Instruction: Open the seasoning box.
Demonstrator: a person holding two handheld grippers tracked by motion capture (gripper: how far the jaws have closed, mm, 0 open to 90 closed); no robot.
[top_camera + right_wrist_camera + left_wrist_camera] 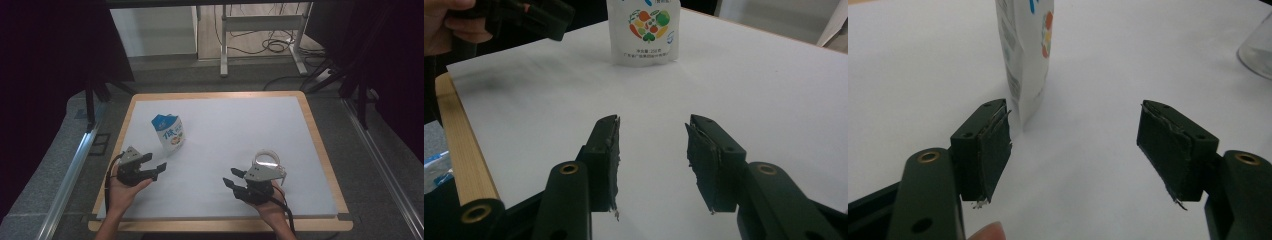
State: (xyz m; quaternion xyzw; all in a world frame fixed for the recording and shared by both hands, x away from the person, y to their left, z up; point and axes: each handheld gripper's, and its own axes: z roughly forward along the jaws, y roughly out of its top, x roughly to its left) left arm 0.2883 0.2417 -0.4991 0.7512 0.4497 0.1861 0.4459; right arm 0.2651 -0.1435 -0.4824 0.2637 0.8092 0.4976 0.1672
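A white and blue drink carton [169, 131] stands upright on the left half of the white table top [240, 125]. My left gripper [155, 167] sits just in front of it, held in a hand, jaws open and empty. In the left gripper view the carton [1025, 55] rises just past the left fingertip, with my gripper [1075, 145] spread wide. My right gripper [232, 181] is at the front right, open with nothing between its jaws. In the right gripper view the carton [644, 35] stands far ahead of the gripper [653, 160], and the left gripper [531, 17] hovers at the top left.
A clear glass [266, 159] stands just behind my right gripper, and its edge is in the left gripper view [1258, 50]. A wooden rim [459, 150] borders the white top. A metal desk frame [260, 30] and cables lie on the floor beyond.
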